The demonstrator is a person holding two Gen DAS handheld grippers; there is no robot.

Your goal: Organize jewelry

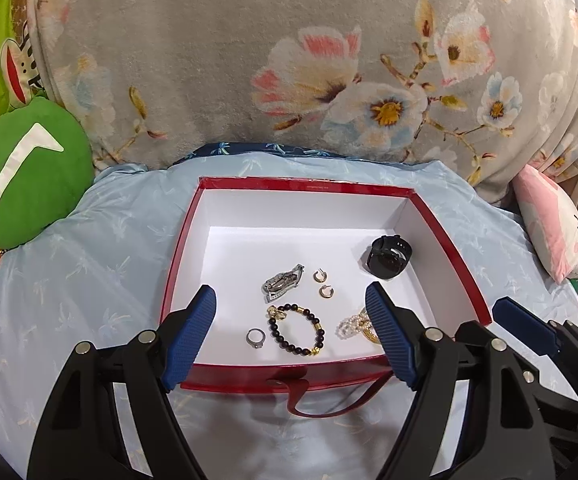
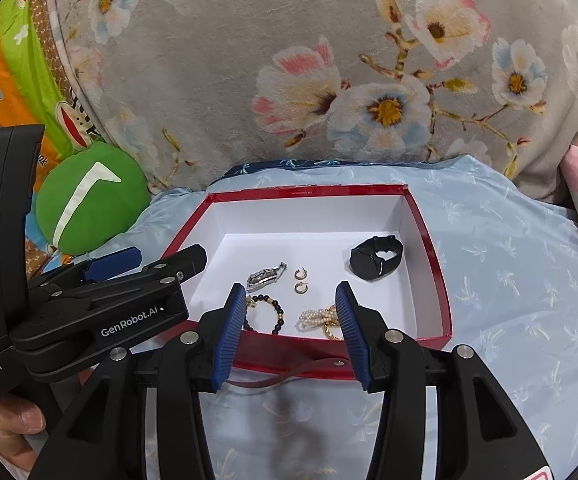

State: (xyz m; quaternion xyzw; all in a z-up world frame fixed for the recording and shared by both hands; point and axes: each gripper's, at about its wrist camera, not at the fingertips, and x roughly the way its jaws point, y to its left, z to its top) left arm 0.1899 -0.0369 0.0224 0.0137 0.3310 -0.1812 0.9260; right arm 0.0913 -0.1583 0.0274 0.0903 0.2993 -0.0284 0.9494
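Red box [image 1: 453, 248]: set open on the pale blue bedsheet [image 1: 89, 264].
Black watch [image 1: 389, 258]: laid in the box's far right corner.
Silver watch [image 1: 283, 282], 2 hoop earrings [image 1: 323, 283]: laid mid-box.
Beaded bracelet [image 1: 297, 328], silver ring [image 1: 256, 338], pearl bracelet [image 1: 351, 326]: laid near the box's front wall.
Left claw [image 1: 293, 336]: spread, nothing pinched, held over the box's front.
Right claw [image 2: 291, 332]: parted, nothing pinched, at the box's front wall.
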